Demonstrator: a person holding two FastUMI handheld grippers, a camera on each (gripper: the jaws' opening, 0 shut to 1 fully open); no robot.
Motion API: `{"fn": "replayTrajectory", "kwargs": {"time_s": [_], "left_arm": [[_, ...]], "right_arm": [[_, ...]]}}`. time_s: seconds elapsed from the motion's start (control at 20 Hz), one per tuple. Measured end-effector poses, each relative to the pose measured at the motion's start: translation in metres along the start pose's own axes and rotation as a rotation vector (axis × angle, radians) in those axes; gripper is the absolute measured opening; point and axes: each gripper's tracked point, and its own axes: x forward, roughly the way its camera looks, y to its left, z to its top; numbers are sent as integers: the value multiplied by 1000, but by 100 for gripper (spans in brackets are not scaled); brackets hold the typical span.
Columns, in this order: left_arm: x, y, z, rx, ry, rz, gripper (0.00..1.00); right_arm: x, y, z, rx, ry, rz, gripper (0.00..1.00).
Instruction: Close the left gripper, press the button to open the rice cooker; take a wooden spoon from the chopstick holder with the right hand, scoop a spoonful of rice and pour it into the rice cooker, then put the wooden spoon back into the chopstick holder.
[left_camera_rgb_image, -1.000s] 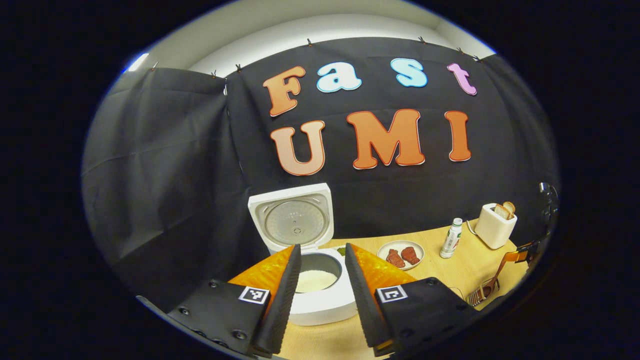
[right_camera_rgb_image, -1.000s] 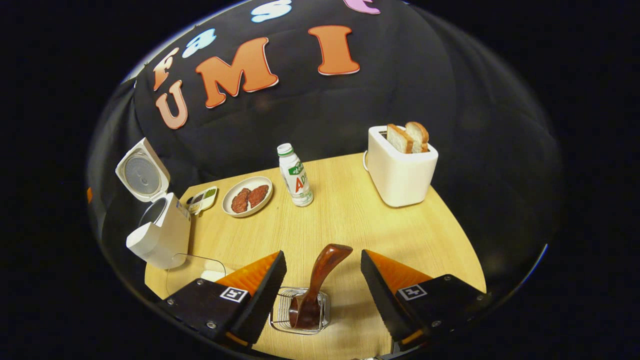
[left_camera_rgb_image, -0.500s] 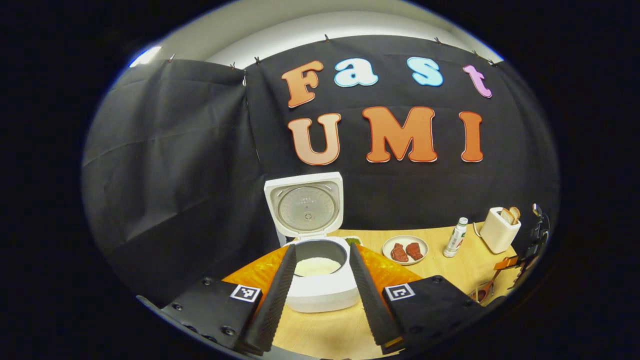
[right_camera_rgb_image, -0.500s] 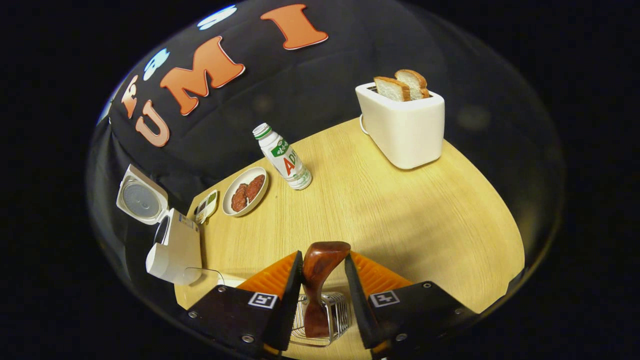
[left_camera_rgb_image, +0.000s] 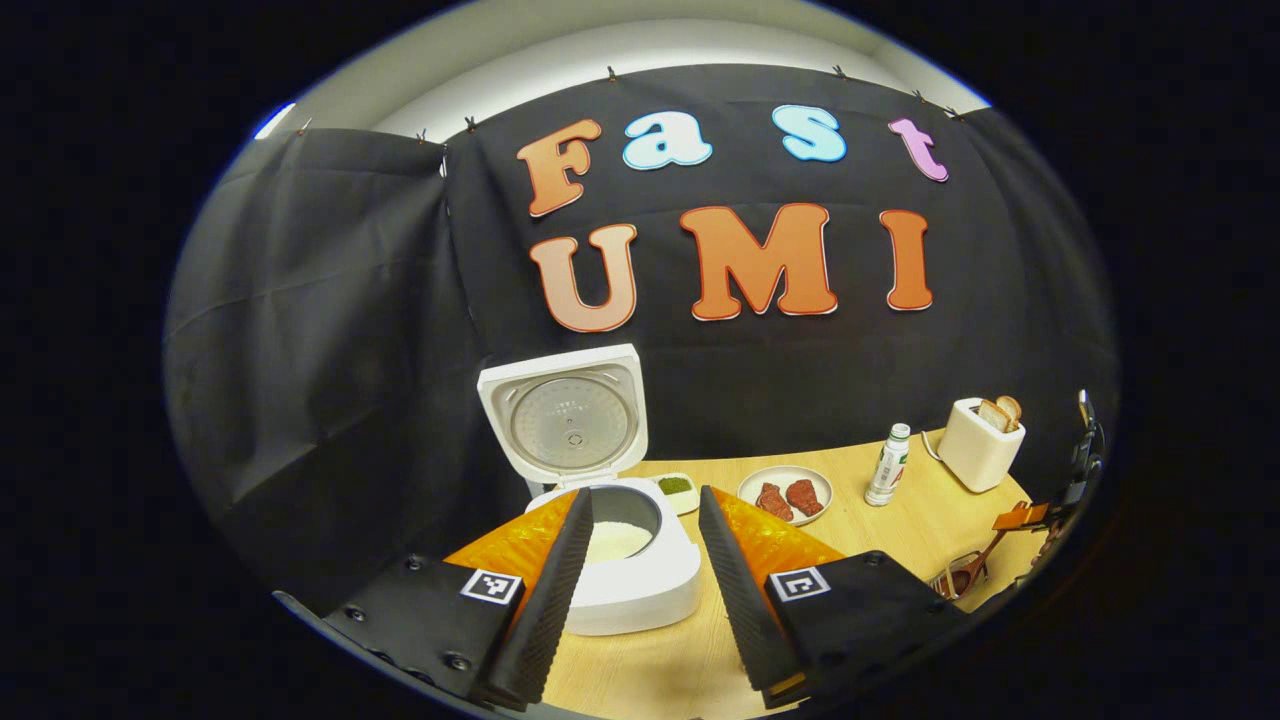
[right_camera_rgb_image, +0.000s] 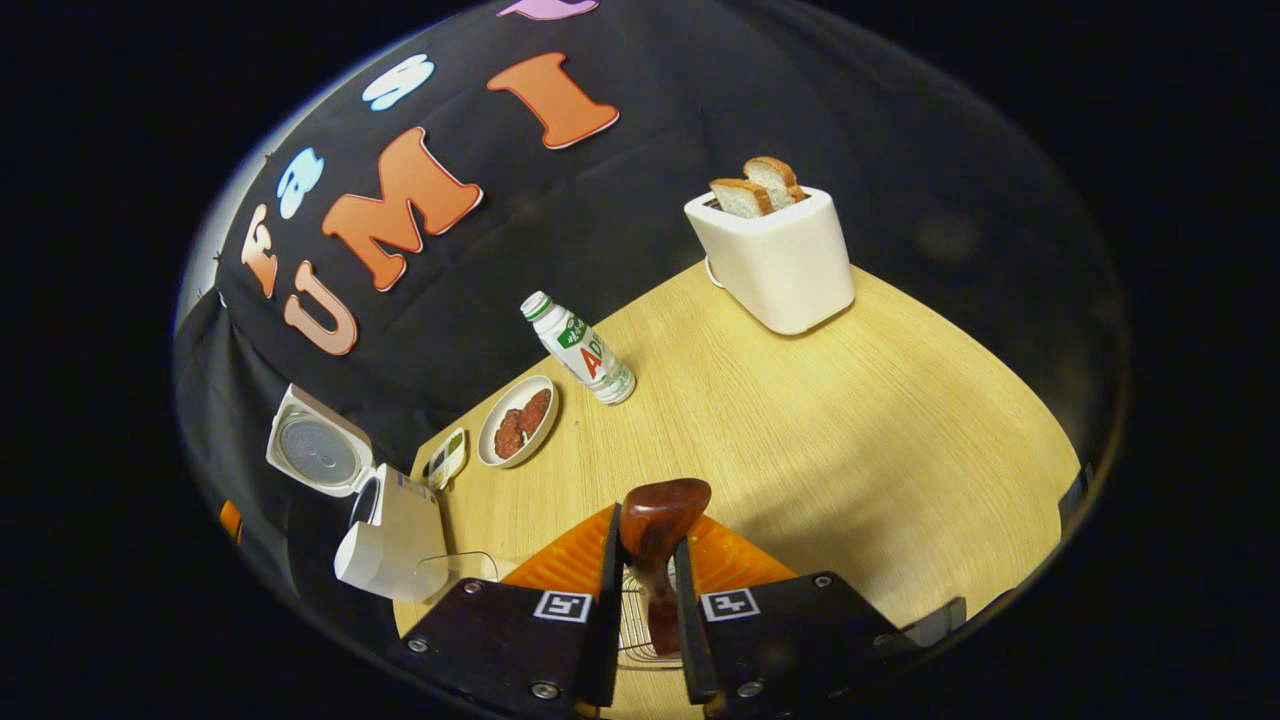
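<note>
The white rice cooker stands with its lid raised, white rice in the pot. My left gripper hangs open in front of it, its fingers framing the pot. In the right gripper view, my right gripper is shut on the dark wooden spoon's handle, which stands in the wire chopstick holder beneath. The rice cooker sits at the table's far left there. Far right in the left gripper view, the spoon and the right gripper show small.
On the wooden table stand a white toaster with two bread slices, a small bottle, a plate of meat and a small dish of green sauce. A clear container sits beside the cooker.
My right gripper has closed onto the spoon handle, from wide open a second ago. The left gripper has drifted slightly back from the cooker and stays open.
</note>
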Motion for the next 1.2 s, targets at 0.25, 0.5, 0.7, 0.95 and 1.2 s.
{"fn": "replayTrajectory", "kwargs": {"time_s": [0.25, 0.5, 0.7, 0.95, 1.2], "left_arm": [[17, -3, 2, -5, 1, -44, 76], [24, -4, 1, -12, 2, -71, 76], [27, 4, 0, -26, 1, -78, 72], [28, 12, 1, -36, 3, -84, 76], [25, 20, 3, -28, -14, -74, 76]], "right_arm": [[-15, 13, -11, -26, -68, 0, 25], [-14, 11, -12, 11, -89, -45, 20], [-10, 12, -8, 41, -144, -70, 17], [0, 19, -6, 4, -185, -54, 23], [10, 4, -13, -27, -129, -116, 24]]}}
